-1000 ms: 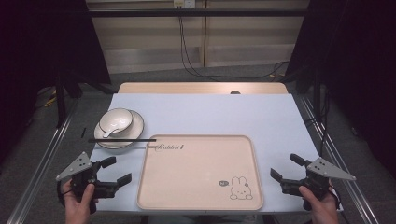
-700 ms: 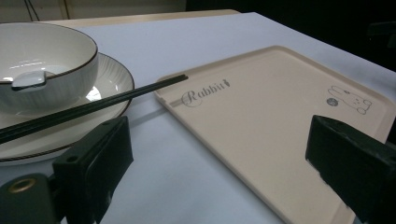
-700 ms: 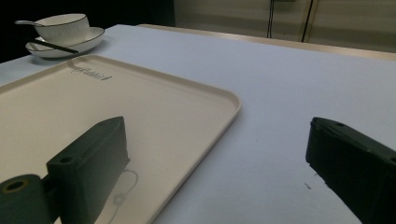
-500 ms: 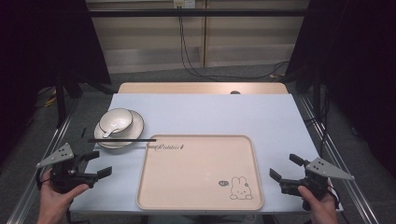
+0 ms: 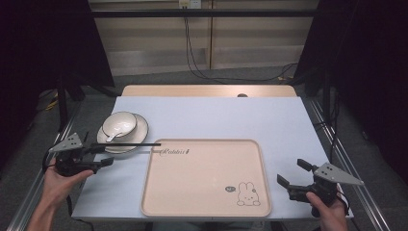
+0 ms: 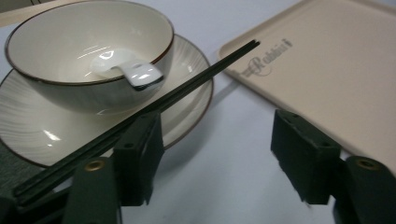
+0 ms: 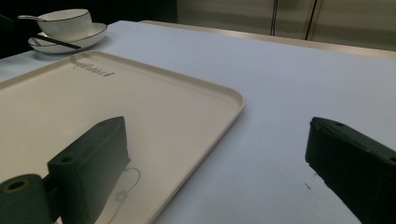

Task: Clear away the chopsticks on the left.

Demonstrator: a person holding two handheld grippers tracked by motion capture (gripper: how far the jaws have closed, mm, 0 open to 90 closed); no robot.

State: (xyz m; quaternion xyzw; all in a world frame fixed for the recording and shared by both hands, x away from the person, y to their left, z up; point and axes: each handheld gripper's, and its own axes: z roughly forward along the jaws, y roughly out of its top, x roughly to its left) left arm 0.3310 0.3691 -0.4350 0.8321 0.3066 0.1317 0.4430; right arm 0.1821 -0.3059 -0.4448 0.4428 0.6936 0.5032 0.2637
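Left gripper (image 5: 98,156) sits at the table's left edge, jaws spread wide and empty, pointed along the black chopsticks (image 5: 126,145); in the left gripper view the sticks (image 6: 154,105) pass just over the inner face of one jaw, and I cannot tell whether they touch it. The chopsticks lie as a pair across the near rim of the plate (image 5: 139,130), tips reaching toward the tray's corner; resting raised on the rim probably leaves room for a jaw to slip under them. The bowl (image 5: 119,123) stands upright on the plate with a white spoon (image 6: 128,69) inside, handle resting on the bowl's rim. The beige tray (image 5: 192,192) lies flat at centre front, bare except for its printed rabbit and lettering, likely the destination for the tableware. Right gripper (image 5: 294,173) hovers just beside the tray's right edge, jaws likewise parted and holding nothing, well apart from the crockery; judged to be waiting.
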